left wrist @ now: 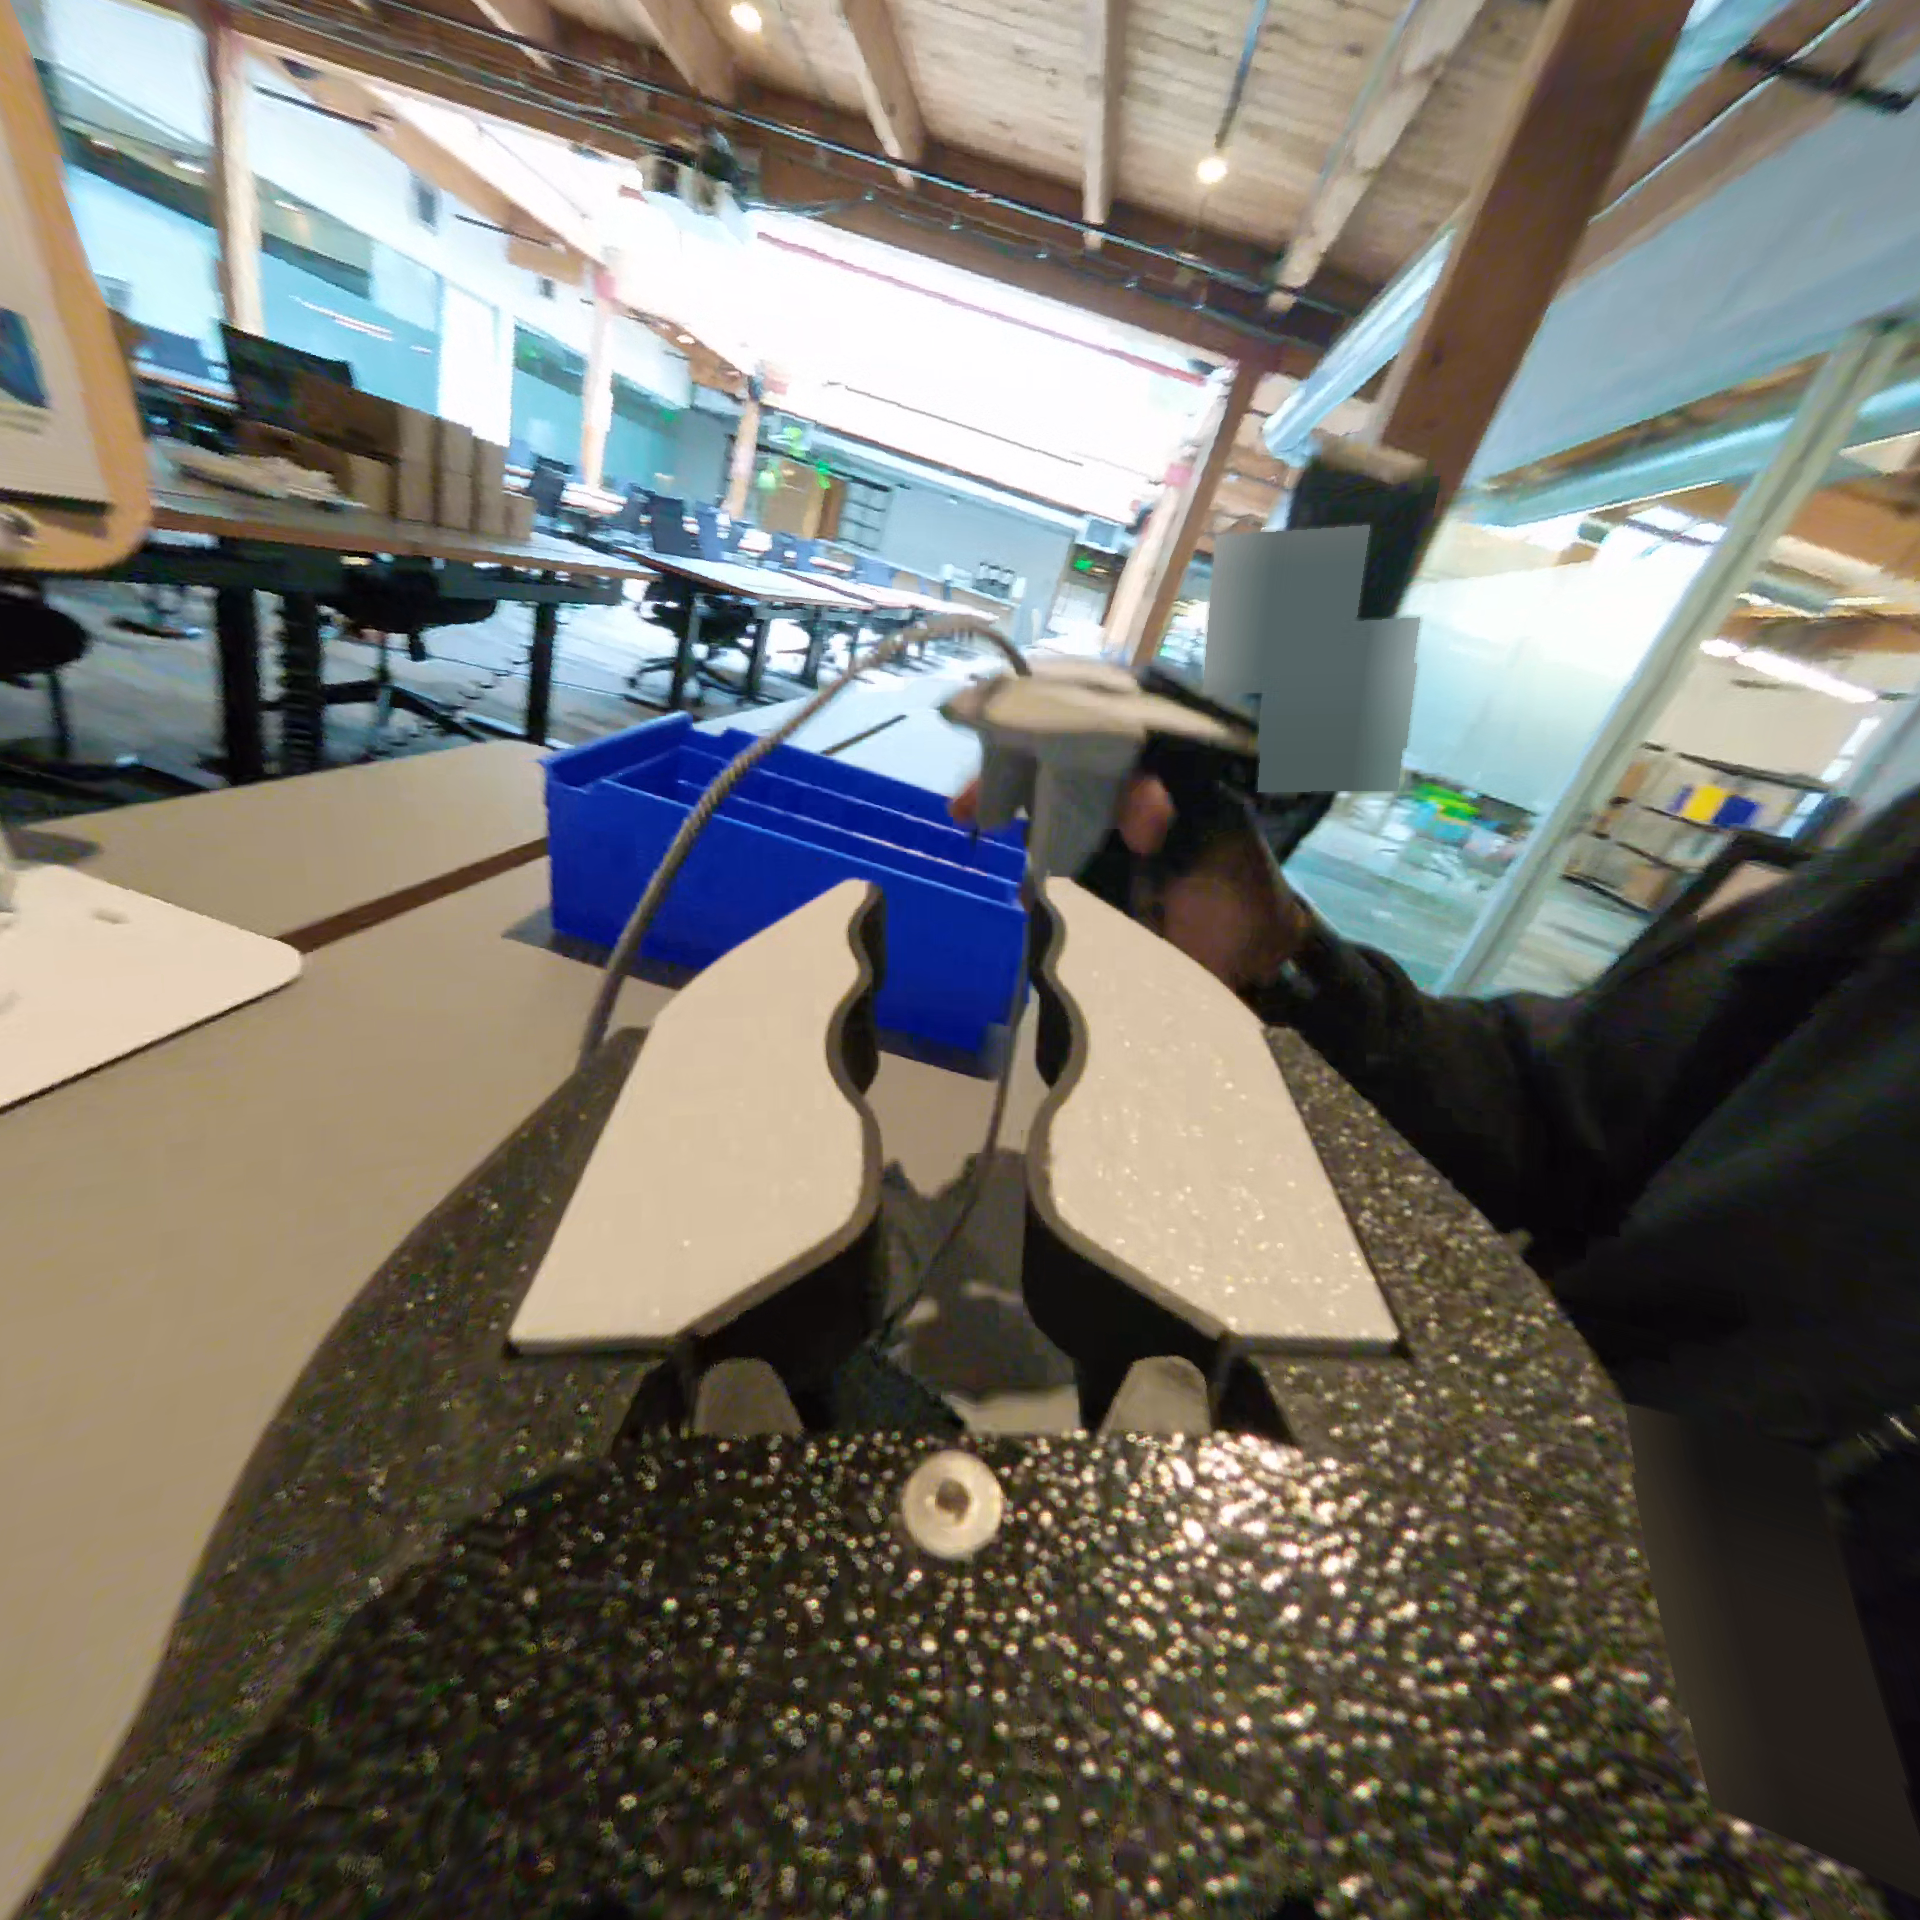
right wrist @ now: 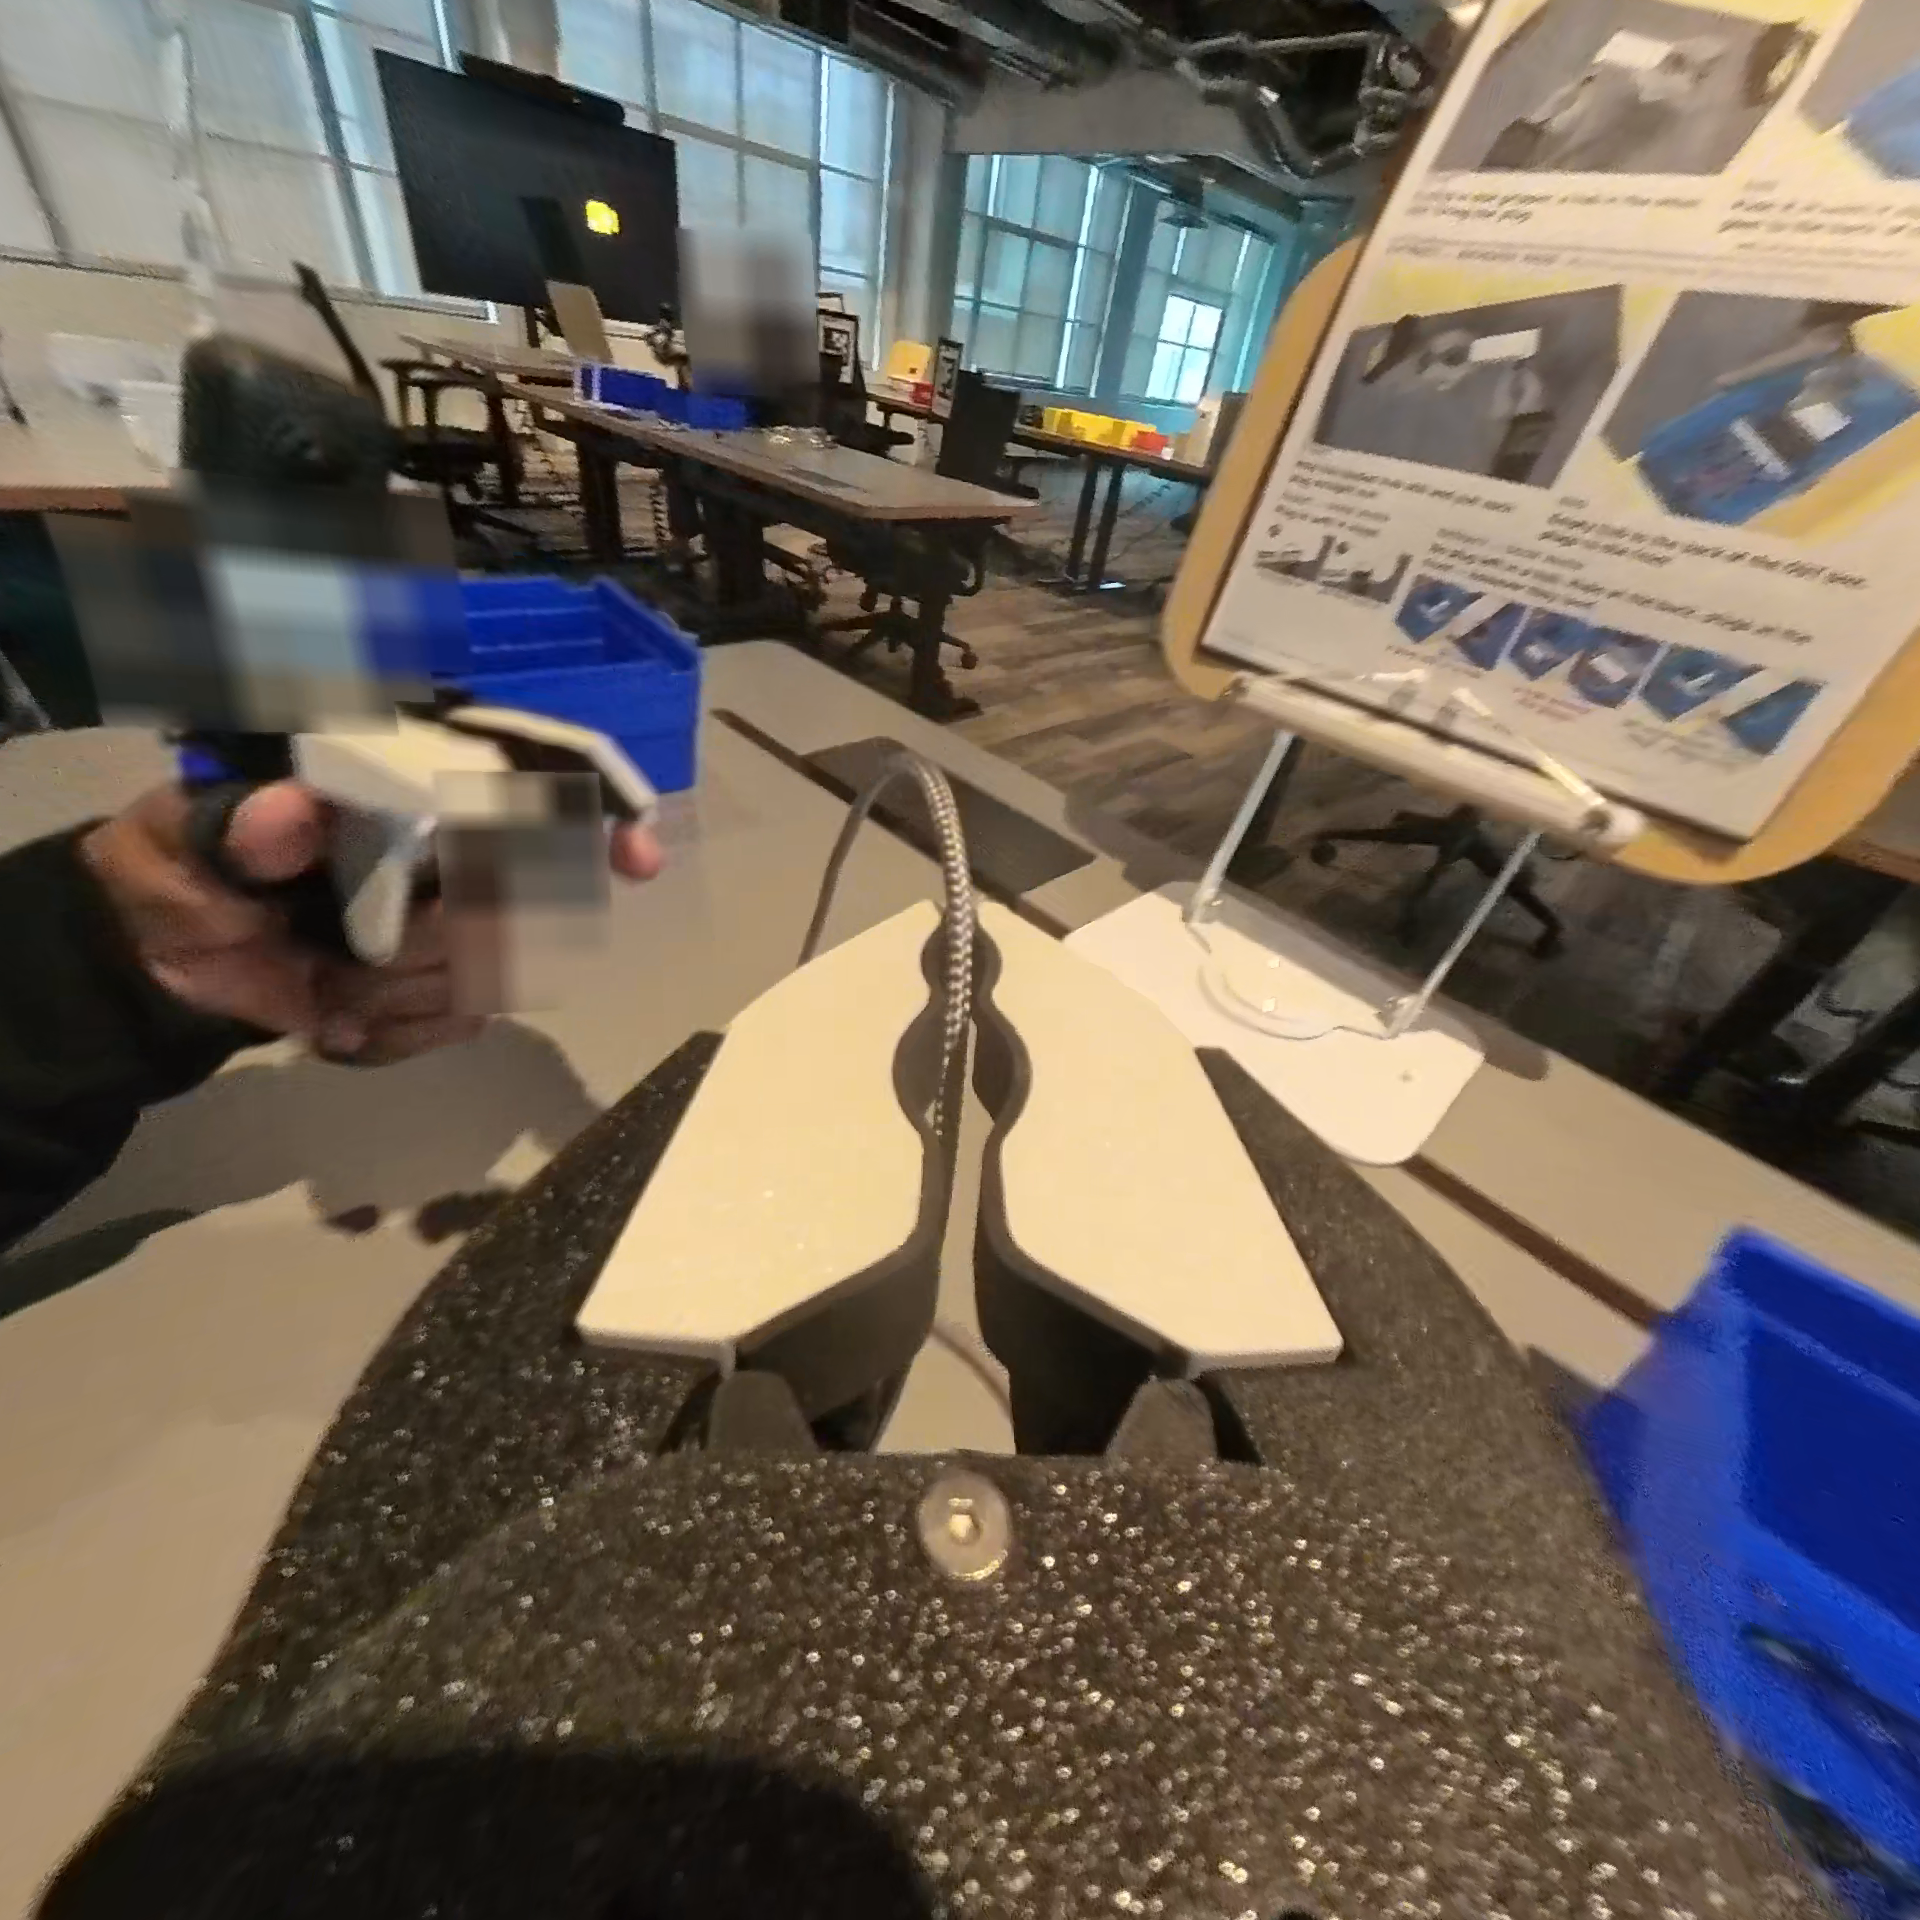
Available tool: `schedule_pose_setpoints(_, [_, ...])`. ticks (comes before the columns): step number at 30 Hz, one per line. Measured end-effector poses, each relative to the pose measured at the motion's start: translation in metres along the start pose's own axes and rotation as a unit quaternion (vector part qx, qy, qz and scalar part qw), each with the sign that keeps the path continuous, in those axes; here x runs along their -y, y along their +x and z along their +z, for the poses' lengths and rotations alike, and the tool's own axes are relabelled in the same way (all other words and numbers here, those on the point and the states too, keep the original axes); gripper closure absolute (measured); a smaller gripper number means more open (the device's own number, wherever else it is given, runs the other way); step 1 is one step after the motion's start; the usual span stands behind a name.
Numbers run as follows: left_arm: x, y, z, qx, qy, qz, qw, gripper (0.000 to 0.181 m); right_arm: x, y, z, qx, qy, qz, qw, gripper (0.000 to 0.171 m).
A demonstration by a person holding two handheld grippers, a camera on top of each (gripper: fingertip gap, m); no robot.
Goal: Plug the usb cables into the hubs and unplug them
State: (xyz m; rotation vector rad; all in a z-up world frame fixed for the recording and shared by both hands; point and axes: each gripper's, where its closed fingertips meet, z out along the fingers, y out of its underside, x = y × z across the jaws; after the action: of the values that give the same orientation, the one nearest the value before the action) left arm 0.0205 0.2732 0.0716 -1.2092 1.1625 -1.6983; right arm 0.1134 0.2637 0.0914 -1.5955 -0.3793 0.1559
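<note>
My right gripper (right wrist: 961,920) is shut on a grey braided USB cable (right wrist: 951,831), which rises from between the fingertips, arcs over and drops toward the table. In the left wrist view the same cable (left wrist: 707,821) curves from the right gripper (left wrist: 1049,717), held in a hand at upper right, down past my left finger. My left gripper (left wrist: 951,904) is open. A thin stretch of cable hangs through the gap close to its right finger (left wrist: 1122,997), and the pads do not press on it. The left gripper also shows in the right wrist view (right wrist: 582,758). I see no hub or plug.
A blue divided bin (left wrist: 779,883) stands on the grey table (left wrist: 260,1143) just beyond my left gripper, and it also shows in the right wrist view (right wrist: 582,665). Another blue bin (right wrist: 1766,1507) is at lower right. An instruction board on a clear stand (right wrist: 1558,416) stands at right. The tips of one gripper are about 10 cm away from the tips of the other.
</note>
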Motion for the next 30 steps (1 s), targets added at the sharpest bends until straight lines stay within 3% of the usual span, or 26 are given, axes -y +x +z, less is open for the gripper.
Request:
schedule_pose_setpoints(7, [-0.015, -0.031, -0.025, 0.041, 0.002, -0.010, 0.999, 0.157, 0.096, 0.083, -0.021, -0.088, 0.045, -0.034, 0.995, 0.171])
schedule_pose_setpoints(13, [-0.047, -0.066, -0.025, 0.095, -0.041, -0.049, 0.993, 0.158, 0.220, 0.143, -0.088, -0.201, 0.150, -0.096, 0.963, 0.171])
schedule_pose_setpoints(17, [-0.065, -0.074, -0.022, 0.109, -0.077, -0.054, 0.990, 0.158, 0.257, 0.177, -0.131, -0.292, 0.169, -0.139, 0.931, 0.171])
schedule_pose_setpoints(23, [-0.067, -0.077, -0.023, 0.115, -0.077, -0.057, 0.989, 0.159, 0.195, 0.222, -0.145, -0.361, 0.106, -0.149, 0.914, 0.171])
schedule_pose_setpoints(30, [-0.077, -0.082, -0.022, 0.126, -0.092, -0.062, 0.986, 0.160, 0.040, 0.267, -0.135, -0.399, -0.036, -0.095, 0.911, 0.171])
